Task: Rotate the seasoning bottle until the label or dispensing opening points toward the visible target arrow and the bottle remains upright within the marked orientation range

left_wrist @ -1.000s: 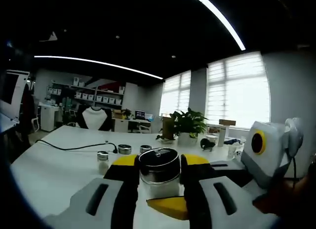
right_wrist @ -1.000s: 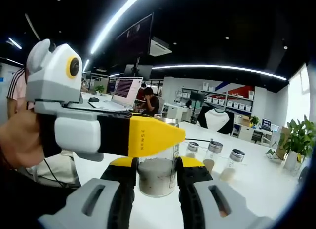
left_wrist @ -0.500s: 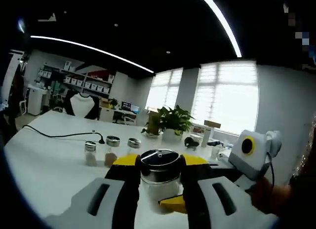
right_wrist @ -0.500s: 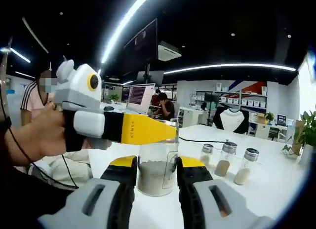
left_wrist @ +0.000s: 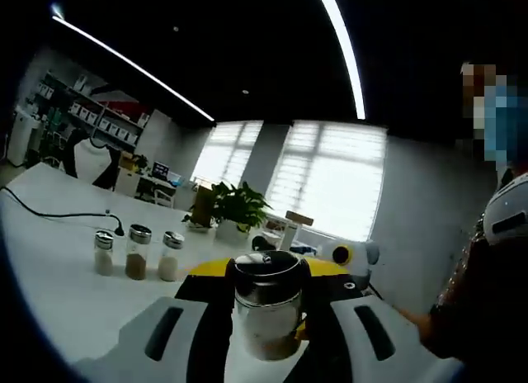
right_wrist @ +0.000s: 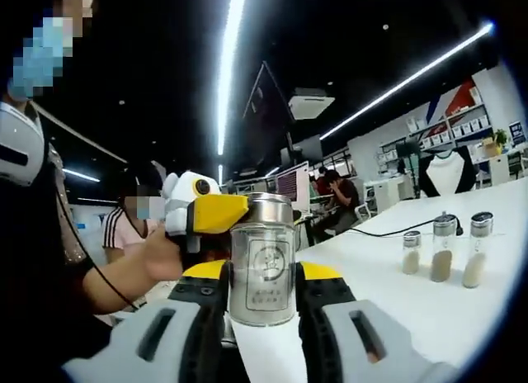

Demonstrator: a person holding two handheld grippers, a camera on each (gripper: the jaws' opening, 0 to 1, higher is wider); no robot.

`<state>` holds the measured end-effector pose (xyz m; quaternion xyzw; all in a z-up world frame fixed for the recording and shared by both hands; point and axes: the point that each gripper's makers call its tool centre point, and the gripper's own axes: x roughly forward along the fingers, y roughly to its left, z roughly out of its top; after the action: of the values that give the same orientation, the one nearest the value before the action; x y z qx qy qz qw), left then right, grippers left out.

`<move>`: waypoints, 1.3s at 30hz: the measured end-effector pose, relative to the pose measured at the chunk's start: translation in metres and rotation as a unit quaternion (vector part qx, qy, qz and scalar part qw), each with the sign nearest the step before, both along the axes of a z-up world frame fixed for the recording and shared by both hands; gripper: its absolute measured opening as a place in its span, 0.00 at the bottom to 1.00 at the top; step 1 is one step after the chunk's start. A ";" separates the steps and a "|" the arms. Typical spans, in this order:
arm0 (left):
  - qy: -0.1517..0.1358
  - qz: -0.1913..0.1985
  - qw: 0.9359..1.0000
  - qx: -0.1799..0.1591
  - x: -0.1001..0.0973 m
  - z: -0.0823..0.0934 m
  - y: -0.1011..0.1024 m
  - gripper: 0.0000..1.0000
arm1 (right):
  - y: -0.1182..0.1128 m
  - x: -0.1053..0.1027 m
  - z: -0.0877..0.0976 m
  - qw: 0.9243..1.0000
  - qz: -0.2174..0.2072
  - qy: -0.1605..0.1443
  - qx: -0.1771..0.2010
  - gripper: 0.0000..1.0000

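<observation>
A glass seasoning bottle (left_wrist: 266,310) with a shiny metal lid (left_wrist: 266,267) stands upright between the black-and-yellow jaws of my left gripper (left_wrist: 266,276), which is shut on it. In the right gripper view the same bottle (right_wrist: 262,277) shows a pale round label facing the camera, and my right gripper (right_wrist: 262,267) is shut on its body. The left gripper (right_wrist: 216,214) comes in from the left at lid height, held by a hand (right_wrist: 157,255). The right gripper's white body (left_wrist: 345,255) shows behind the bottle. I cannot tell whether the bottle's base touches the table.
Three small spice bottles (left_wrist: 136,253) stand in a row on the white table (left_wrist: 58,292), seen again as spice bottles (right_wrist: 443,249) at the right. A potted plant (left_wrist: 233,210) and a black cable (left_wrist: 49,214) lie further back. A person (right_wrist: 33,234) stands close by.
Both views have swung round the bottle while both grippers stay shut on it. The label now faces the right gripper view. The three small bottles have slid sideways in both views.
</observation>
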<state>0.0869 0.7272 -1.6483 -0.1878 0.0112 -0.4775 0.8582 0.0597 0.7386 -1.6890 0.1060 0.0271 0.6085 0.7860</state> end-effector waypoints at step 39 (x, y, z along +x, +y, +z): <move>-0.002 0.164 0.985 0.045 0.028 -0.018 0.016 0.32 | 0.003 0.039 -0.020 0.965 -0.181 -0.103 -0.163 0.29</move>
<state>0.1148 0.7437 -1.6667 -0.1479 0.0002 -0.3293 0.9326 0.0990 0.7413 -1.7095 -0.0834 0.0249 0.4514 0.8881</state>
